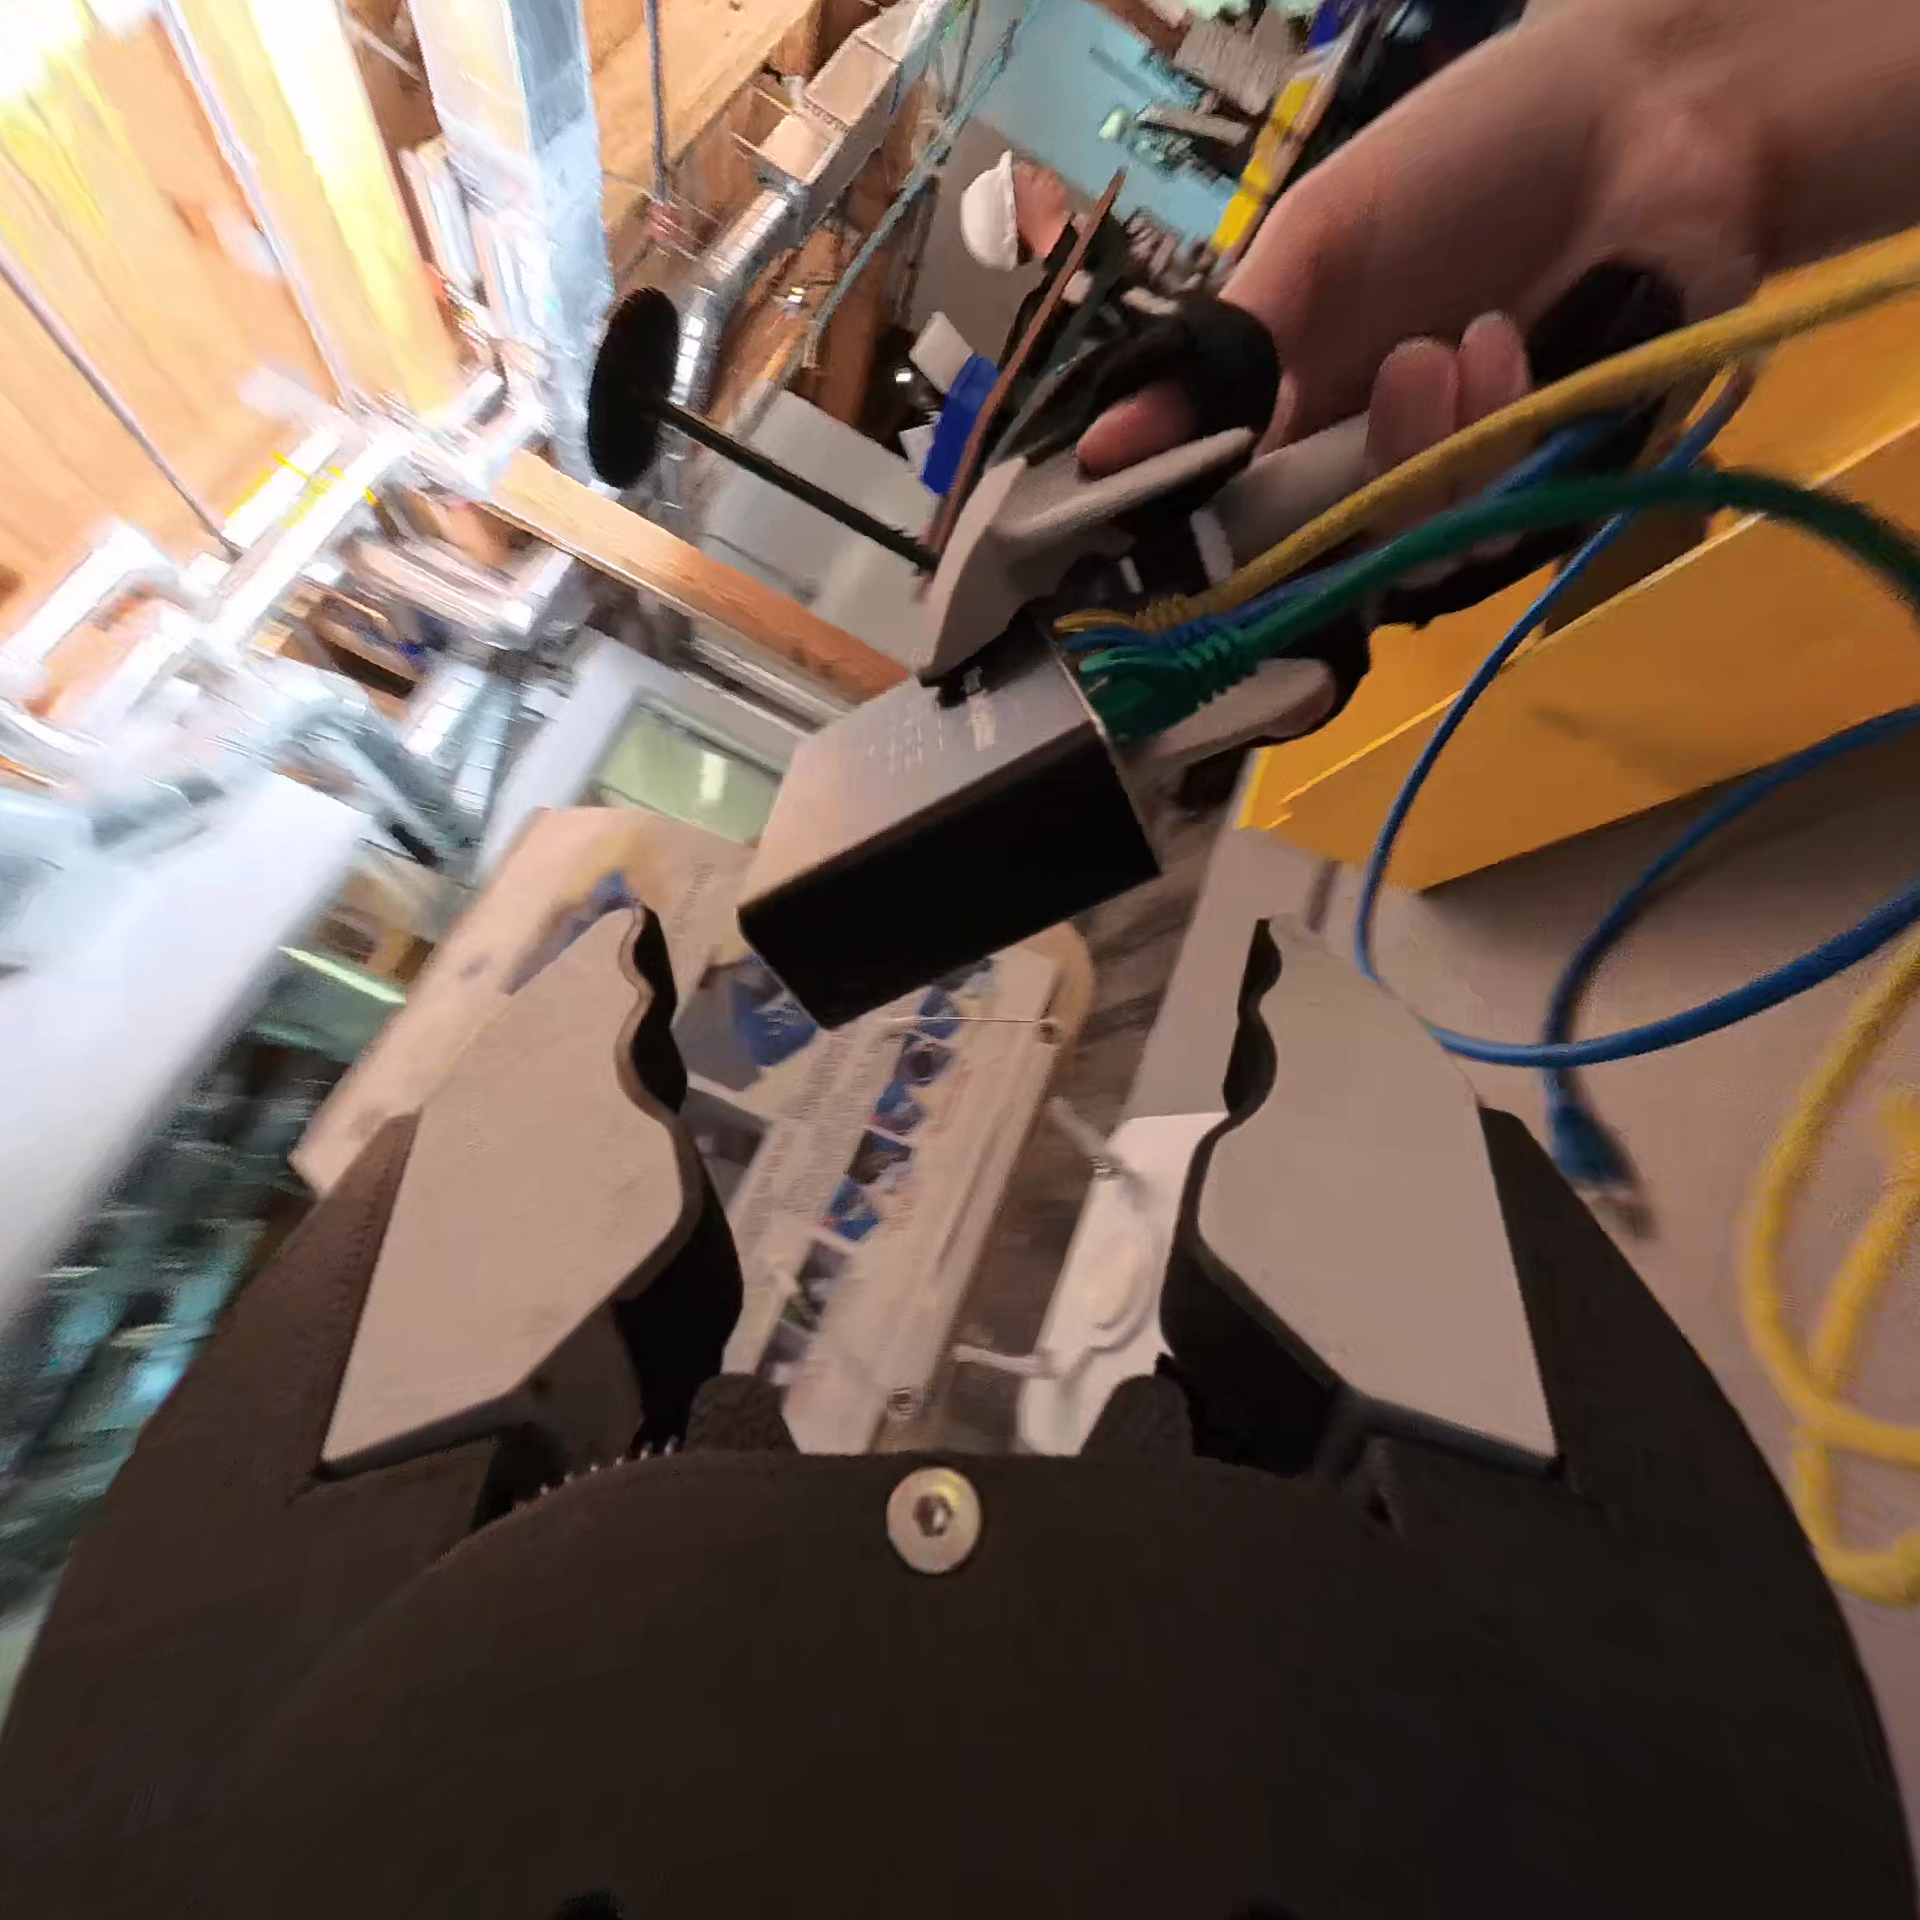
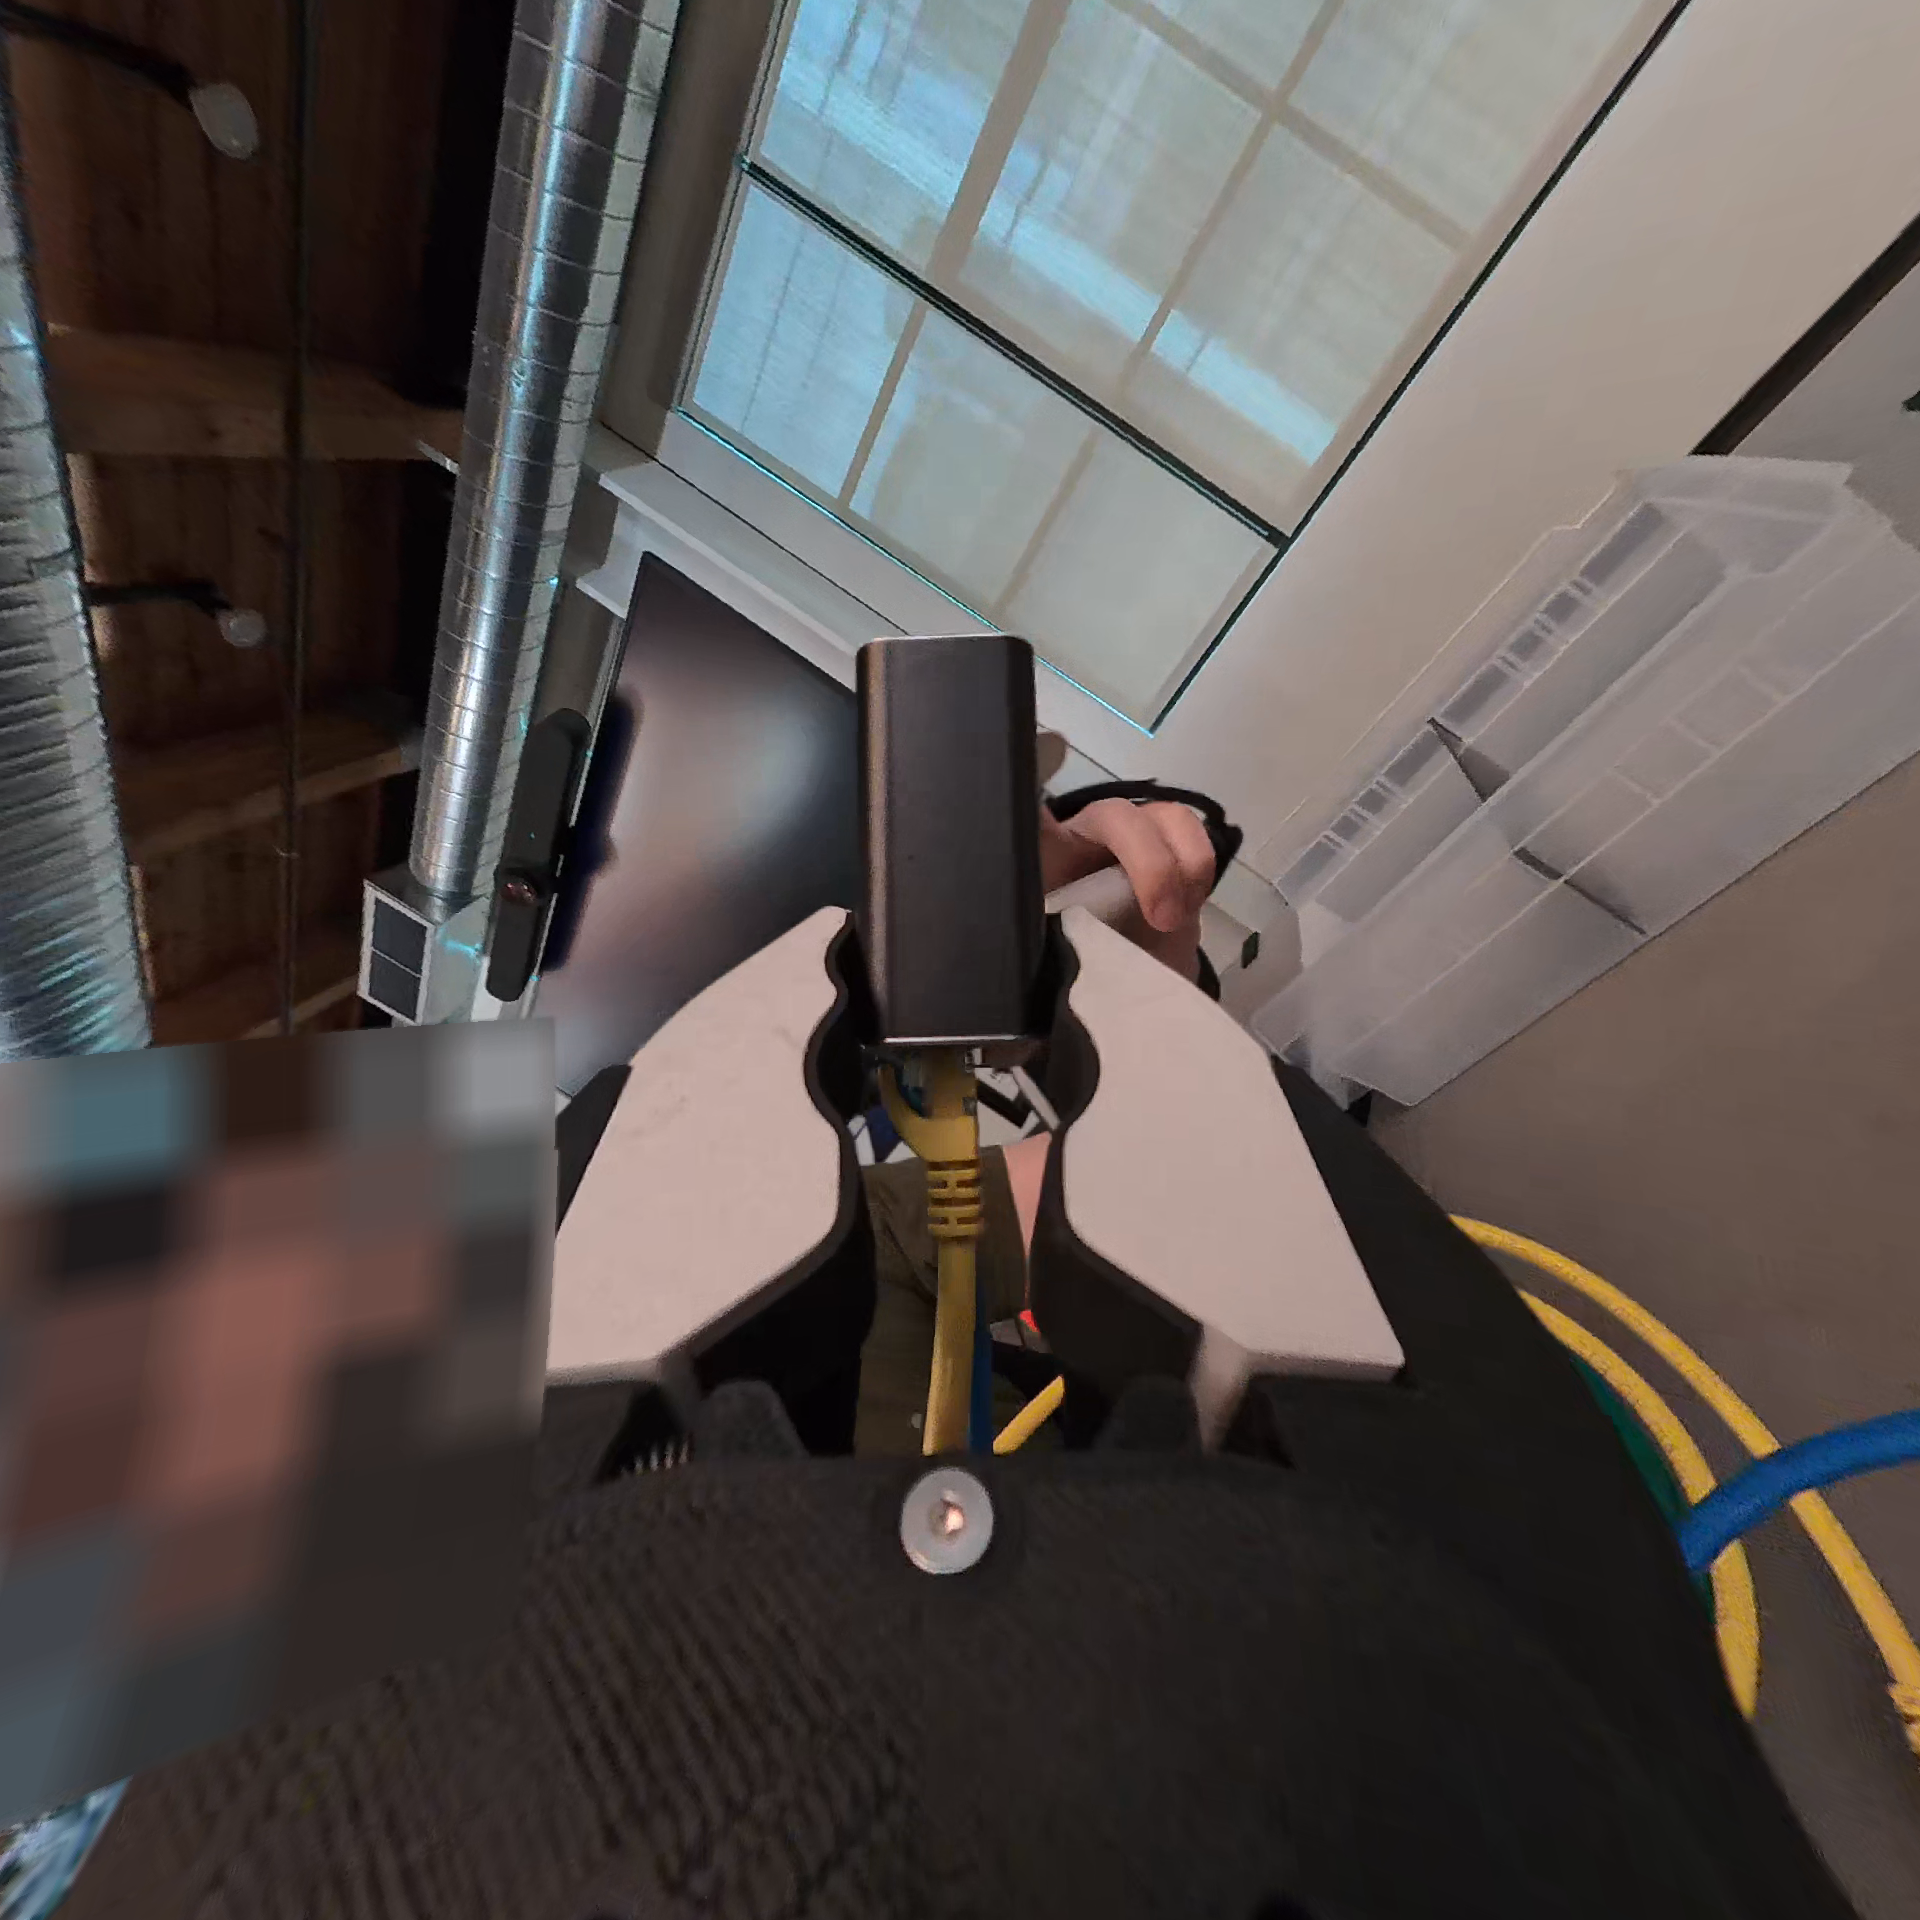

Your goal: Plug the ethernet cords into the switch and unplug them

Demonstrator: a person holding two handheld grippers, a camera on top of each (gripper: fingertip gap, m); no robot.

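Note:
The switch (image 2: 951, 831), a small dark metal box, is clamped between the fingers of my right gripper (image 2: 951, 966) and held in the air. A yellow cord (image 2: 951, 1174) is plugged into its near end, with a blue one just behind it. In the left wrist view the switch (image 1: 935, 831) hangs just beyond my open, empty left gripper (image 1: 956, 997). The right gripper (image 1: 1060, 707) holds its far end, where yellow, blue and green cords (image 1: 1164, 655) are bunched at the ports. A loose blue plug (image 1: 1590, 1143) dangles to the right.
A yellow bin (image 1: 1662, 675) stands at right on the grey table (image 1: 1714, 1143). A white printed box (image 1: 883, 1143) lies under the switch. Loose yellow cord (image 1: 1818, 1351) coils at right. Clear plastic drawers (image 2: 1558, 727) and a dark monitor (image 2: 707, 810) are behind. The left view is motion-blurred. Spacing between my two grippers at the tips: around 4 cm. Between my left fingertips and the loose blue plug (image 1: 1590, 1143) there is roughly 20 cm.

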